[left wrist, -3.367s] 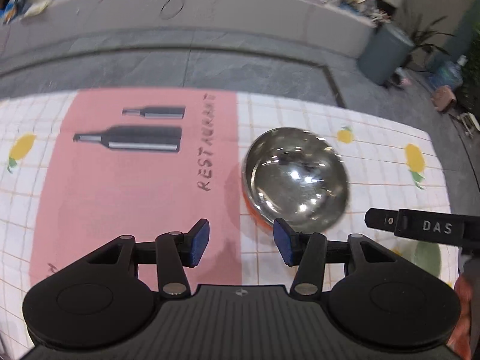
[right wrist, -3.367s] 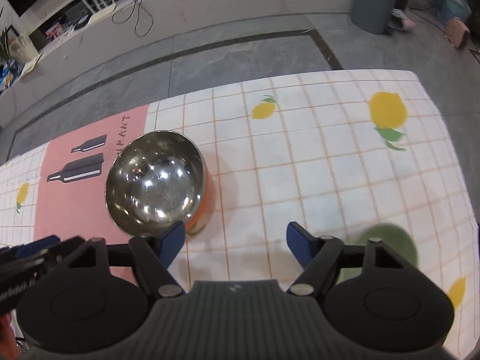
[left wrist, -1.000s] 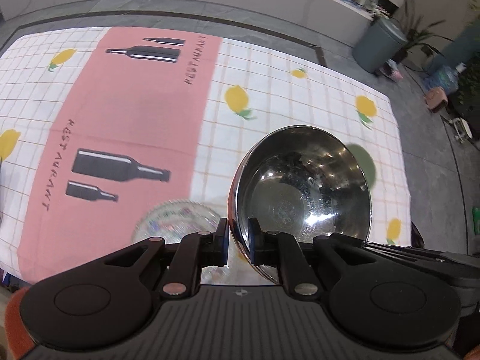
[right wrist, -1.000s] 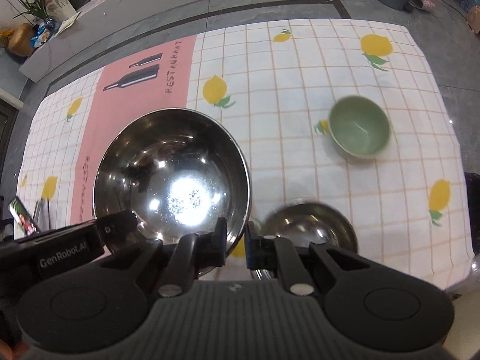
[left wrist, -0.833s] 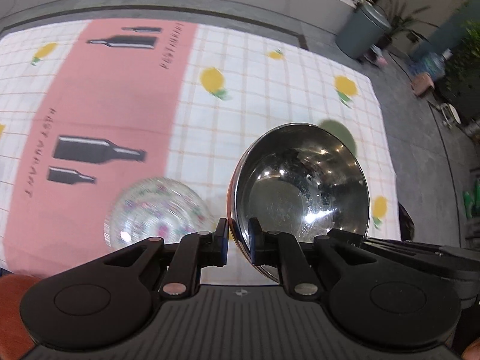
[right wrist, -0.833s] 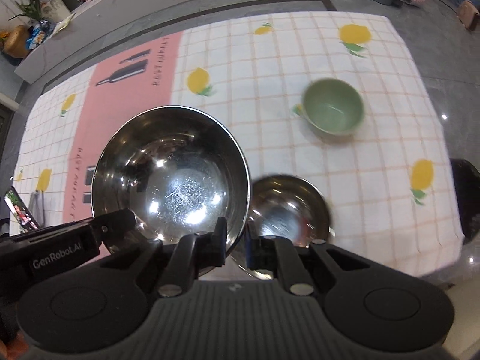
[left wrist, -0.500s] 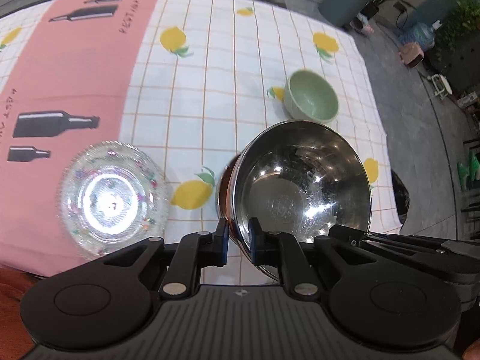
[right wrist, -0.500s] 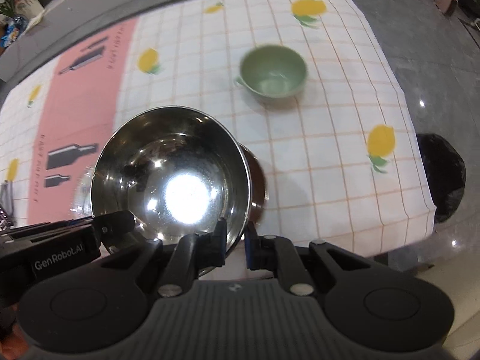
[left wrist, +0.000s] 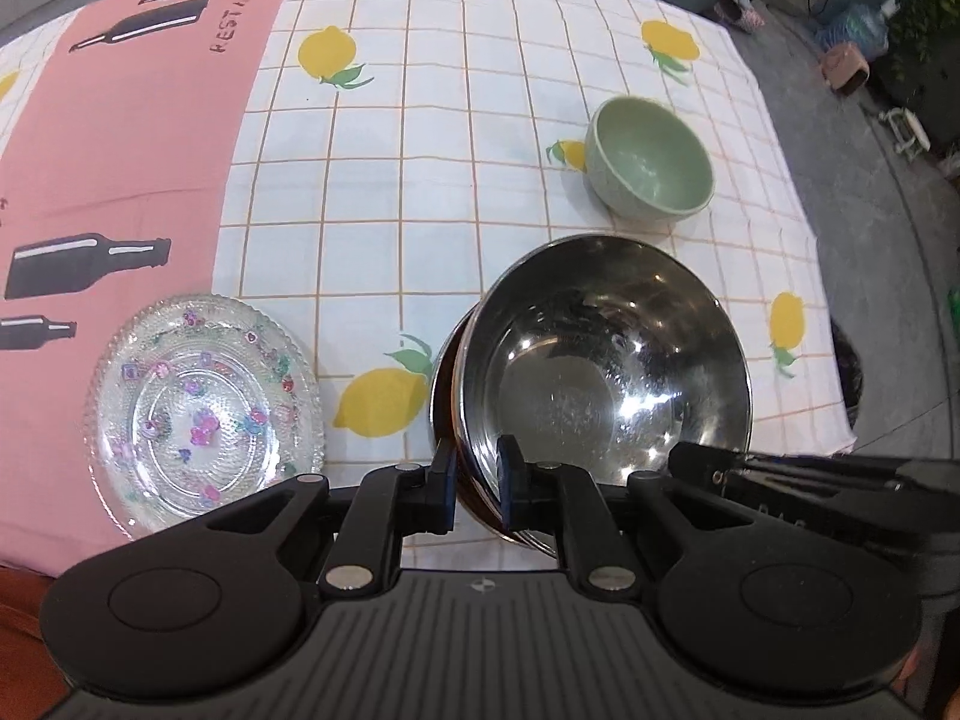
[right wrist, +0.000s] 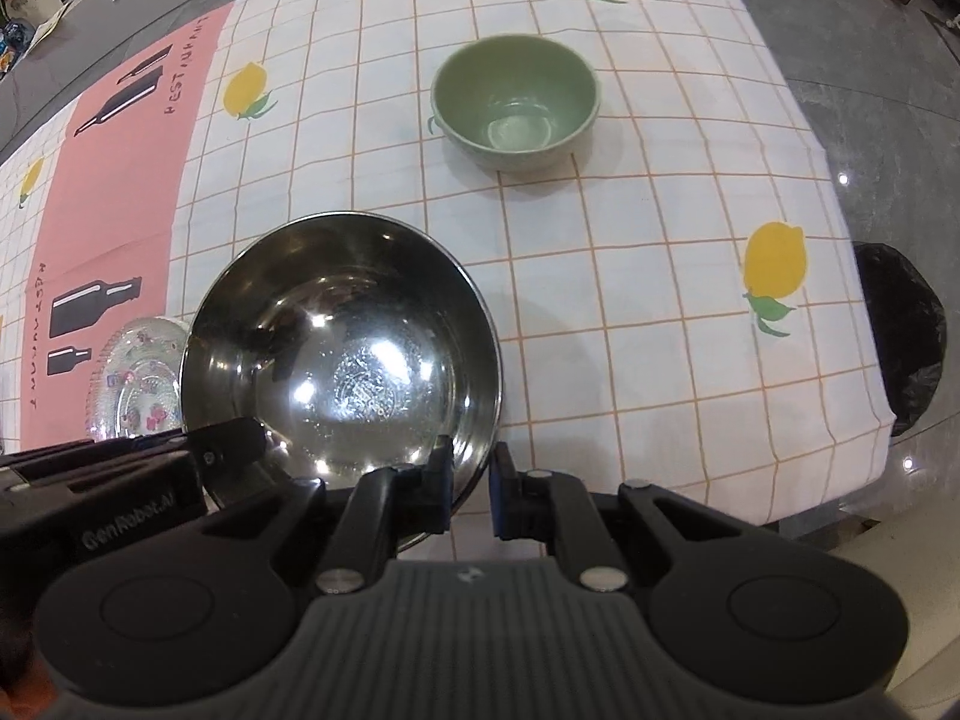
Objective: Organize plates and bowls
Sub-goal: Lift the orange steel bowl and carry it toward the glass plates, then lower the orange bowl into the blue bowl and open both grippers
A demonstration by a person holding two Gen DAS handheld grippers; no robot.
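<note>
A large steel bowl (left wrist: 606, 372) is held by both grippers near the table's front edge. My left gripper (left wrist: 477, 480) is shut on its near left rim. My right gripper (right wrist: 471, 489) is shut on its near right rim; the bowl also shows in the right wrist view (right wrist: 342, 354). It sits in or just over a second steel bowl, whose darker rim (left wrist: 443, 372) shows at its left. A green ceramic bowl (left wrist: 651, 159) (right wrist: 516, 102) stands behind it. A patterned glass plate (left wrist: 201, 405) (right wrist: 141, 378) lies to the left.
The table carries a checked lemon cloth (left wrist: 420, 138) with a pink strip (left wrist: 114, 138) on the left. Its front and right edges are close, with grey floor (right wrist: 888, 138) beyond. A black bin bag (right wrist: 906, 336) sits by the right edge.
Both grippers closed on the large steel bowl, lifted it from the far side and carried it toward the near right, down onto the smaller steel bowl that is now hidden beneath it.
</note>
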